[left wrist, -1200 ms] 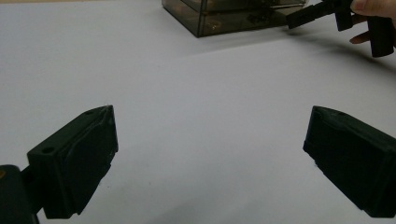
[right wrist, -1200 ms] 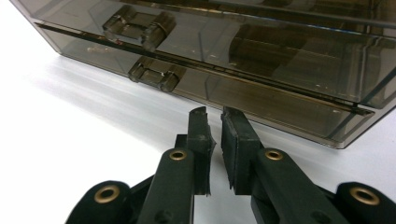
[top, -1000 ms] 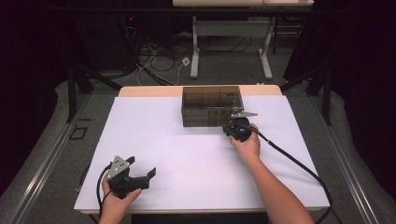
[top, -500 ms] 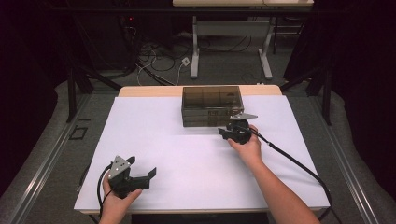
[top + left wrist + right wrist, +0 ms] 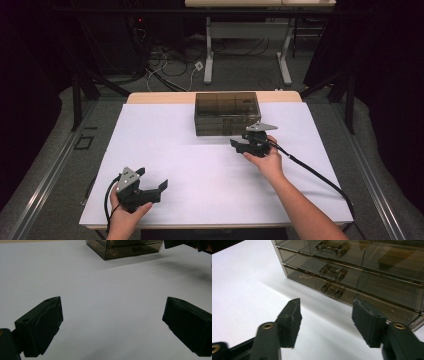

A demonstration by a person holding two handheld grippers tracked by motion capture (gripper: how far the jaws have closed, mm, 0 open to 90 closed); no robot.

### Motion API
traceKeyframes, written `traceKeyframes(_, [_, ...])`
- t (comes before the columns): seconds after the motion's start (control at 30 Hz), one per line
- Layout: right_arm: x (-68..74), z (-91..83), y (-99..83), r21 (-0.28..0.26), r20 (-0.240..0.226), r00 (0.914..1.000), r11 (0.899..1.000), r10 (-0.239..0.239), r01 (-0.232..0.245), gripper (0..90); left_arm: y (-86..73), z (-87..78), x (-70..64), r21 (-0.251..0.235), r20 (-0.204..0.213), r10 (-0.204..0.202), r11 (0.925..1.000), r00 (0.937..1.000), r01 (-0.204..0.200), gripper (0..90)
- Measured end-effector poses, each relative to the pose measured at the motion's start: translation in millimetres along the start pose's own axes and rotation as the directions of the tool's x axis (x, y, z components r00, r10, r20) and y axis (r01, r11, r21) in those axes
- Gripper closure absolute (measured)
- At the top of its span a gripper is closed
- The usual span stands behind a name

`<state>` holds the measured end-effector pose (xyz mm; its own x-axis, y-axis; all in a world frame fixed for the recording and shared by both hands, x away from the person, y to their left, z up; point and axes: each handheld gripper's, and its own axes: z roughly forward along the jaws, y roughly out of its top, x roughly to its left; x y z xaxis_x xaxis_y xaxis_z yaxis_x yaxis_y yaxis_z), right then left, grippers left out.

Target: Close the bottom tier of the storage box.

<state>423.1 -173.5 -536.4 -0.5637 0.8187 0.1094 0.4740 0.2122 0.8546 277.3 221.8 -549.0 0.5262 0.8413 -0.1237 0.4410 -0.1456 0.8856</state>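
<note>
A smoky transparent drawer box [image 5: 227,112] with three stacked drawers stands at the back middle of the white table [image 5: 165,150]. In the right gripper view the box [image 5: 367,262] is close, and each drawer has a small clear handle: top [image 5: 332,247], middle [image 5: 333,272], bottom [image 5: 332,290]. My right gripper [image 5: 239,146] hovers just in front of the box's right part, open and holding nothing [image 5: 327,312]. Near the front left edge, my left gripper [image 5: 151,180] is wide open and holding nothing [image 5: 112,315], facing the far box [image 5: 122,248].
A black cable [image 5: 320,177] trails from the right gripper across the right side of the table. Table legs [image 5: 207,50] and loose cables [image 5: 165,65] lie on the floor behind the table. White tabletop stretches between the two grippers.
My right gripper has drawn back a little from the box, toward the person and slightly left. The left gripper has stayed put.
</note>
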Motion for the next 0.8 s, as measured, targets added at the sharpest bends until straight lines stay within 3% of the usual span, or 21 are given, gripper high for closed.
traceKeyframes(0.1, [2.7, -3.7, 0.2, 0.007, -0.017, 0.9999, 1.0, 0.004, -0.004, 35.5, 0.0, 0.3, -0.5, -0.001, 0.002, -0.002, 1.0, 1.0, 0.002, 2.9])
traceKeyframes(0.37, [12.5, -18.9, 1.7, -0.027, -0.045, 0.9976, 0.998, -0.053, 0.051, 29.0, 0.2, 0.6, -0.5, 0.002, 0.002, 0.007, 1.0, 1.0, -0.007, 2.9])
traceKeyframes(0.47, [15.4, -25.5, 3.2, -0.028, -0.066, 0.9966, 0.998, -0.049, 0.047, 26.5, 0.2, 0.7, -0.7, 0.001, 0.002, 0.006, 1.0, 1.0, -0.006, 2.9])
traceKeyframes(0.67, [22.2, -40.0, 4.1, -0.039, -0.052, 0.9935, 0.994, -0.102, 0.1, 18.2, 0.3, 1.3, -1.8, 0.003, 0.003, 0.0, 1.0, 1.0, 0.0, 2.9])
traceKeyframes(0.8, [27.9, -49.4, 3.2, -0.057, -0.052, 0.9924, 0.992, -0.111, 0.108, 15.2, 0.4, 1.5, -2.0, 0.002, 0.004, 0.001, 1.0, 1.0, -0.001, 2.9])
